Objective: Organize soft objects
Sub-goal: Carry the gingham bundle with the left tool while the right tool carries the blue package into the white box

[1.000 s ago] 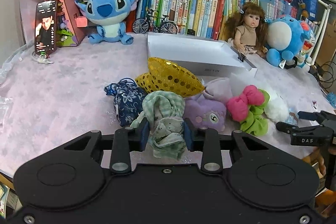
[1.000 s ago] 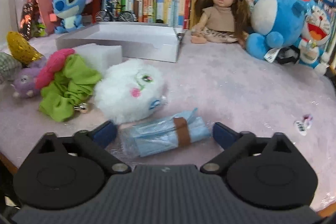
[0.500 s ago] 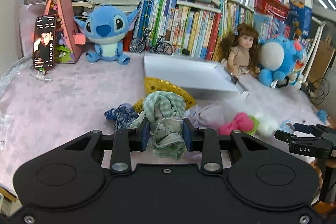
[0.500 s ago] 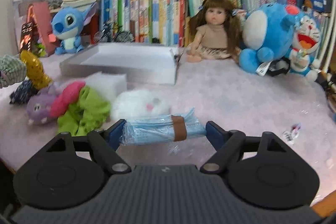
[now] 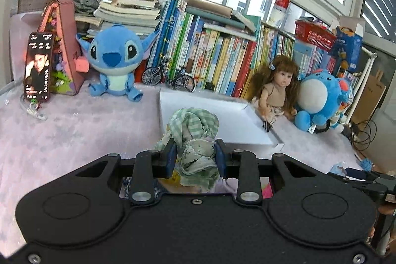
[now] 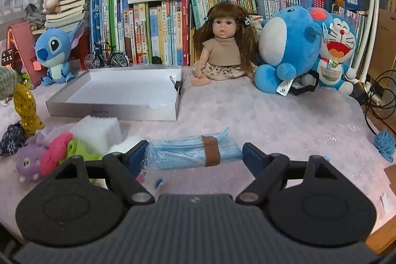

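Observation:
My left gripper [image 5: 195,155] is shut on a green checked cloth [image 5: 195,125], held in the air in front of the shallow white box [image 5: 237,120]. My right gripper [image 6: 194,152] is shut on a pale blue bundle of face masks with a brown band [image 6: 183,152], gripped by its two ends and raised off the pink tablecloth. Below and to the left lie a white sponge block [image 6: 99,132], a pink and green scrunchie [image 6: 55,155], a purple plush [image 6: 28,161], a gold sequin pouch [image 6: 24,105] and a dark blue cloth [image 6: 11,140]. The white box [image 6: 111,109] holds nothing.
A blue plush alien [image 5: 116,61], a doll [image 6: 224,46] and two blue plush toys [image 6: 287,48] sit along a row of books [image 6: 153,29] at the back. A phone [image 5: 38,66] leans at the far left. A blue yarn ball [image 6: 384,142] and cables [image 6: 381,95] lie at the right.
Both grippers have risen. The left one carried the green cloth up off the pile toward the white box. The right one closed on the mask bundle and lifted it from the table.

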{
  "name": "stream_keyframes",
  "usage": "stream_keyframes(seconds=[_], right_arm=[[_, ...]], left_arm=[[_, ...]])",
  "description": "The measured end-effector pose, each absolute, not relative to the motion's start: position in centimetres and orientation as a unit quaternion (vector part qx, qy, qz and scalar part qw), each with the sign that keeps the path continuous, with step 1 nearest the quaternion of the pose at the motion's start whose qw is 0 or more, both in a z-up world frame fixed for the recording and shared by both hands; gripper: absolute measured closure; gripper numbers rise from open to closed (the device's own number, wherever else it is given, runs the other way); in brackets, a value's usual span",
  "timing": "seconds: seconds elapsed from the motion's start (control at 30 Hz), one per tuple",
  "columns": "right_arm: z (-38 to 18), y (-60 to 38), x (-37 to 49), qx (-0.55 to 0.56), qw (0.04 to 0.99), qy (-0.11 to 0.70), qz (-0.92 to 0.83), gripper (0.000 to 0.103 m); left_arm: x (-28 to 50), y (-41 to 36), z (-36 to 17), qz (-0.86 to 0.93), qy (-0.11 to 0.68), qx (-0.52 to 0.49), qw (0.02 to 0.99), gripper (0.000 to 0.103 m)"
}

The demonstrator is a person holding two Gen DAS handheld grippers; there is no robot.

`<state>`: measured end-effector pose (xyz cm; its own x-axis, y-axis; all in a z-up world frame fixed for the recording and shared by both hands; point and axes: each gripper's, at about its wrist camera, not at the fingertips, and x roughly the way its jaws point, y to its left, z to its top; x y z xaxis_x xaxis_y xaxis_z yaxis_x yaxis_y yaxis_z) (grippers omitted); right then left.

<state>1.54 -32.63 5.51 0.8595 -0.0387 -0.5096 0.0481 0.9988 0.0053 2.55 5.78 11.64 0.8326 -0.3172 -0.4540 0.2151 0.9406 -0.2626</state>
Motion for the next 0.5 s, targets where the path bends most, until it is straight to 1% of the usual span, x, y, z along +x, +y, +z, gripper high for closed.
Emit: stream_keyframes(seconds=[0.17,0.5], right_arm=[[6.1,-32.5,2.9,0.023,0.963,0.267,-0.009,0.021],[7.0,-30.7,6.6,0.031,0.960,0.274,0.037,0.021]], left_arm=[[4.4,5.6,12.4,-0.143,0.245,-0.109,0.953,0.072],[10.9,3.7,10.5,-0.147,0.276,-0.116,0.943,0.072]])
